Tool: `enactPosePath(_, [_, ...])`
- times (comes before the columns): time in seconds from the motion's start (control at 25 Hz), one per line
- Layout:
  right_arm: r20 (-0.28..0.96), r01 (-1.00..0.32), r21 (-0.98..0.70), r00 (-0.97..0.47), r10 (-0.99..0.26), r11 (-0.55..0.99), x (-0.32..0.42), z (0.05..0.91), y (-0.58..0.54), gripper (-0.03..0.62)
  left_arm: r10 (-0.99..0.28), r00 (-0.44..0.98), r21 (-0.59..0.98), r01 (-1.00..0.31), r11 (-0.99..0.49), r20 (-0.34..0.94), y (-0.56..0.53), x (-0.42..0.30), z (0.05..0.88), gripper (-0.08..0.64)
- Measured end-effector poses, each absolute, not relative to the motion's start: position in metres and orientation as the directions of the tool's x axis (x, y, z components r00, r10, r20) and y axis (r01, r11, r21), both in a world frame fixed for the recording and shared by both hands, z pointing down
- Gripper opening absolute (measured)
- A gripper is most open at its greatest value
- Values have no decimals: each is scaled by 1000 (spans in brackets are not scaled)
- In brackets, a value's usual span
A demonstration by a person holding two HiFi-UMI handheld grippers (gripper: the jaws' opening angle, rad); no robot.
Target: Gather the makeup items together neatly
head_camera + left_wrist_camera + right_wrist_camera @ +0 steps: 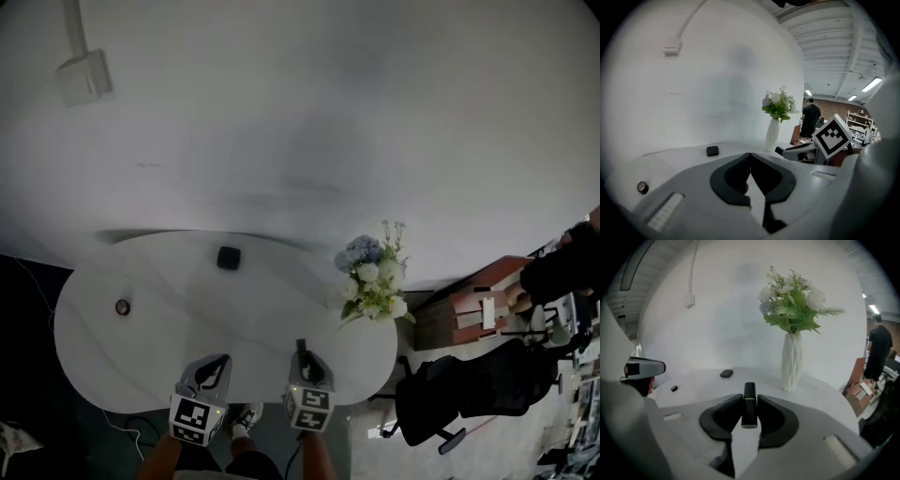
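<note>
Three makeup items: one glossy black rectangular lipstick tube (749,392) stood upright, clamped in the right gripper (750,398) near the front edge of the smooth white oval table (169,281). One black square compact (229,258) and one small round pot (123,307) lay well apart on it. The left gripper (750,157) had its jaws pressed together, empty; one ribbed white vase of flowers (792,362) stood on the table's right side.

Worktop (169,281): white, oval, faint marbling, set against pale wall.

Directly on it:
- black square compact (229,258), flat, near far edge, about mid-width.
- small round dark item (123,307), at left side, well apart from compact; kind too small to tell.
- white ribbed vase (792,361), upright at right end near edge, holding white and blue flowers with green leaves.

All three well apart; middle of worktop between them bare.
</note>
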State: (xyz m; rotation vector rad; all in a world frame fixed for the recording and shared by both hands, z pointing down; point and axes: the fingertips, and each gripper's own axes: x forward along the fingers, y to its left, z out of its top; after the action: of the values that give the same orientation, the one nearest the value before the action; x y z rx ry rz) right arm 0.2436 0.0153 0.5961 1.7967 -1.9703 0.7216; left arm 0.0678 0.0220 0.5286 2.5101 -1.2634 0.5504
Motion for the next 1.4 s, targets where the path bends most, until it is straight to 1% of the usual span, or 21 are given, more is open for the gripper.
enactPosePath(0.4, [590, -978, -139, -210, -779, 158, 146, 592, 6, 103, -756, 466, 73, -868, -490, 460, 26, -21, 528, 9])
enactPosePath(0.68, [614, -971, -149, -239, -752, 188, 96, 608, 3, 103, -763, 433, 83, -888, -452, 480, 30, -65, 540, 9])
enactPosePath(0.96, [657, -974, -148, -226, -719, 172, 73, 646, -1, 103, -735, 423, 105, -893, -438, 531, 33, -92, 577, 9])
enactPosePath(1.4, [708, -984, -129, -178, -684, 122, 59, 698, 4, 103, -688, 436, 150, -888, -435, 580, 36, -112, 620, 9])
